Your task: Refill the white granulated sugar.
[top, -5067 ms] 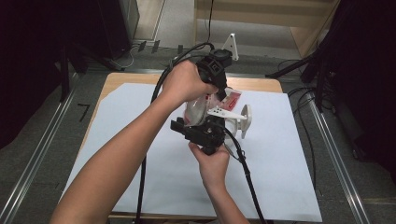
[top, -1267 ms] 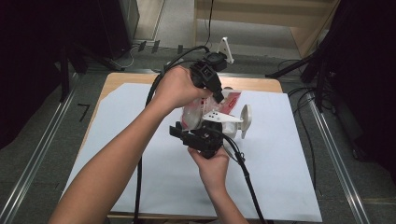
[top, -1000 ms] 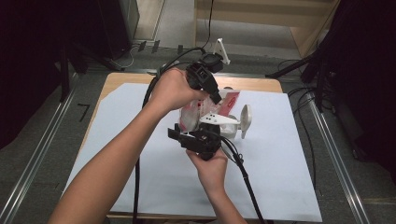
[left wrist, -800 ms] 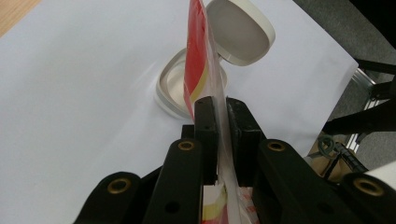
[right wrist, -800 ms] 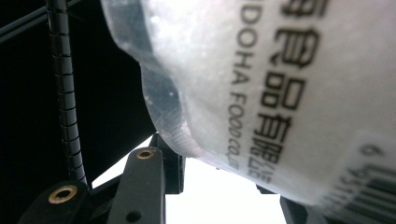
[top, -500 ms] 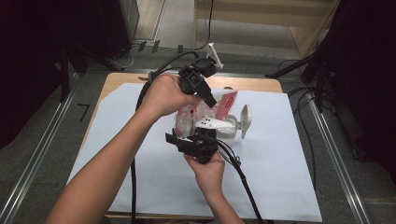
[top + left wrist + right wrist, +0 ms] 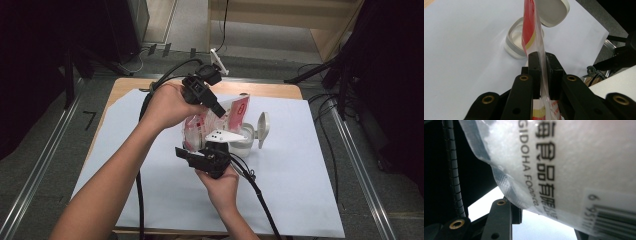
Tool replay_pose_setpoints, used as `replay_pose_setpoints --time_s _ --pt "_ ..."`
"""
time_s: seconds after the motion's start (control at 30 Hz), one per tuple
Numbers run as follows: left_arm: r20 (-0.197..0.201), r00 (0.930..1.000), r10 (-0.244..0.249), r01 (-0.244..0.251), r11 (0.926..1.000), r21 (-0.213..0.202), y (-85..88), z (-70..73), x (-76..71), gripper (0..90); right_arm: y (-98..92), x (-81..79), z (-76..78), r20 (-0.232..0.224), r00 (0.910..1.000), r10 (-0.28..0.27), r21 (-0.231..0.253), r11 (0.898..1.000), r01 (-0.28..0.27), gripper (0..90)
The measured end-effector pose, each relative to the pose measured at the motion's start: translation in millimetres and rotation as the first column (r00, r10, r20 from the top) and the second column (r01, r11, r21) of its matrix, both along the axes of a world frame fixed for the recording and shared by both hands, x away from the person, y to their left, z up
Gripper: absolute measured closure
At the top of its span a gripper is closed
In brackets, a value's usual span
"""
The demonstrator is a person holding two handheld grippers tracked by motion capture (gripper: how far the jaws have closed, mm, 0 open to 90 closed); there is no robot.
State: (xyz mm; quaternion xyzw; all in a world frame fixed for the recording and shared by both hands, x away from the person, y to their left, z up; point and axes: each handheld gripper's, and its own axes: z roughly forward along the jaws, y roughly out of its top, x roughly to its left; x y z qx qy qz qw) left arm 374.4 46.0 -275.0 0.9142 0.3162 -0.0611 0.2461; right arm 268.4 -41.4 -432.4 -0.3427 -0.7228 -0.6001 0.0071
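so the left gripper [image 7: 220, 111] is up over the far middle of the table [image 7: 150, 200], jaws squeezed tight on the thin top edge of a plastic bag [image 7: 200, 127] with red and yellow print, and in the left gripper view you can see the film pinched flat between the two black pads [image 7: 534, 67]. The right gripper [image 7: 202, 150] sits nearer the person, under the bag's lower end, and its jaws look clamped on the fat bottom part: in the right gripper view the bag [image 7: 564, 165] bulges right over the jaws, full of white grainy stuff, with black lettering and a barcode on it. The bag hangs tilted between the two grippers, off the white sheet [image 7: 300, 190] that covers the table. Just beside it, toward the right edge, there's a small round white container [image 7: 240, 142] standing on the sheet with its hinged lid [image 7: 262, 129] flipped open and standing up. The bag's red top end sits just above that container
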Motion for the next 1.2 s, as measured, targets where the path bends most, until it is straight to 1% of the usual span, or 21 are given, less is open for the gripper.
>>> replay_pose_setpoints --time_s 0.23,0.3,0.33,0.4,0.43,0.5,0.53,0.57,0.6,0.63,0.7,0.73,0.77,0.8,0.83,0.87,0.93,0.97,1.0,1.1,1.2 --pt "0.006 1.0000 -0.003 0.003 0.9999 -0.016 7.5 -3.3 -3.3 85.0 3.1 -2.5 -3.9 0.030 0.9995 0.001 -0.043 0.999 0.000 62.2" --pt "0.010 1.0000 -0.001 0.001 0.9998 -0.019 10.1 -4.6 -4.8 84.9 3.8 -2.8 -5.2 0.027 0.9996 0.006 -0.051 0.999 -0.005 62.2" --pt "0.005 1.0000 0.002 -0.002 0.9998 -0.021 11.6 -5.3 -6.1 85.0 3.9 -2.8 -5.8 0.026 0.9996 0.009 -0.057 0.998 -0.008 62.2" --pt "0.008 1.0000 -0.001 0.001 0.9998 -0.021 14.8 -6.7 -7.0 84.9 4.6 -2.7 -7.0 0.014 0.9998 0.012 -0.069 0.998 -0.011 61.8" --pt "0.005 1.0000 0.008 -0.008 0.9995 -0.031 15.4 -7.5 -8.2 84.9 4.9 -2.9 -7.1 0.004 0.9999 0.014 -0.072 0.997 -0.014 61.8" --pt "0.010 0.9999 0.004 -0.004 0.9997 -0.025 17.6 -8.5 -9.2 84.9 5.6 -3.8 -8.0 0.003 0.9999 0.015 -0.084 0.996 -0.014 61.8" --pt "0.006 1.0000 0.003 -0.002 0.9996 -0.027 18.4 -9.0 -10.2 84.9 5.9 -4.3 -8.6 0.000 0.9999 0.015 -0.086 0.996 -0.015 61.7" --pt "0.011 0.9999 -0.001 0.001 0.9996 -0.027 19.0 -9.5 -11.0 84.9 6.1 -4.5 -9.8 0.007 0.9999 0.015 -0.086 0.996 -0.014 61.7" --pt "0.009 0.9999 0.010 -0.010 0.9992 -0.038 18.9 -10.3 -12.7 84.8 6.3 -5.1 -10.6 0.009 0.9999 0.014 -0.089 0.996 -0.013 61.6" --pt "0.011 0.9999 0.006 -0.006 0.9993 -0.036 19.7 -10.6 -13.2 84.8 6.4 -5.3 -11.6 0.015 0.9998 0.015 -0.092 0.996 -0.014 61.6" --pt "0.011 0.9999 0.011 -0.010 0.9990 -0.044 21.2 -11.8 -14.7 84.7 6.5 -5.9 -13.3 0.012 0.9998 0.018 -0.088 0.996 -0.017 61.6" --pt "0.010 1.0000 -0.001 0.001 0.9990 -0.045 22.6 -12.3 -14.5 84.6 6.4 -5.9 -14.3 0.015 0.9997 0.018 -0.085 0.996 -0.017 61.5" --pt "0.008 1.0000 -0.001 0.001 0.9988 -0.048 23.5 -13.0 -14.5 84.7 6.3 -6.0 -15.1 0.018 0.9996 0.021 -0.086 0.996 -0.019 61.5" --pt "0.011 0.9999 0.006 -0.006 0.9986 -0.052 24.6 -14.0 -15.1 84.6 6.4 -6.3 -15.7 0.019 0.9996 0.021 -0.085 0.996 -0.019 61.5" --pt "0.006 0.9999 0.009 -0.008 0.9983 -0.058 25.2 -14.4 -15.2 84.6 6.6 -6.6 -16.7 0.023 0.9995 0.021 -0.087 0.996 -0.019 61.5" --pt "0.013 0.9998 0.012 -0.011 0.9981 -0.060 26.2 -15.6 -15.9 84.7 6.5 -6.6 -17.4 0.026 0.9994 0.022 -0.090 0.996 -0.020 61.5" --pt "0.009 0.9998 0.018 -0.017 0.9977 -0.065 27.9 -16.8 -17.2 84.7 6.8 -7.3 -19.1 0.028 0.9993 0.025 -0.096 0.995 -0.023 61.5" --pt "0.009 0.9997 0.023 -0.022 0.9969 -0.075 28.9 -18.1 -18.0 84.6 6.8 -7.3 -19.7 0.030 0.9991 0.030 -0.098 0.995 -0.026 61.6" --pt "0.005 0.9999 0.015 -0.014 0.9975 -0.069 30.3 -18.2 -17.8 84.6 6.9 -7.4 -20.8 0.024 0.9992 0.032 -0.100 0.995 -0.029 61.5" --pt "-0.002 0.9994 0.034 -0.034 0.9948 -0.096 34.3 -22.6 -19.3 84.6 7.1 -7.1 -23.7 0.018 0.9990 0.042 -0.107 0.993 -0.040 61.4" --pt "-0.013 0.9991 0.040 -0.041 0.9944 -0.097 39.7 -25.5 -19.5 85.3 8.2 -7.9 -26.4 0.015 0.9990 0.042 -0.117 0.992 -0.040 61.4"
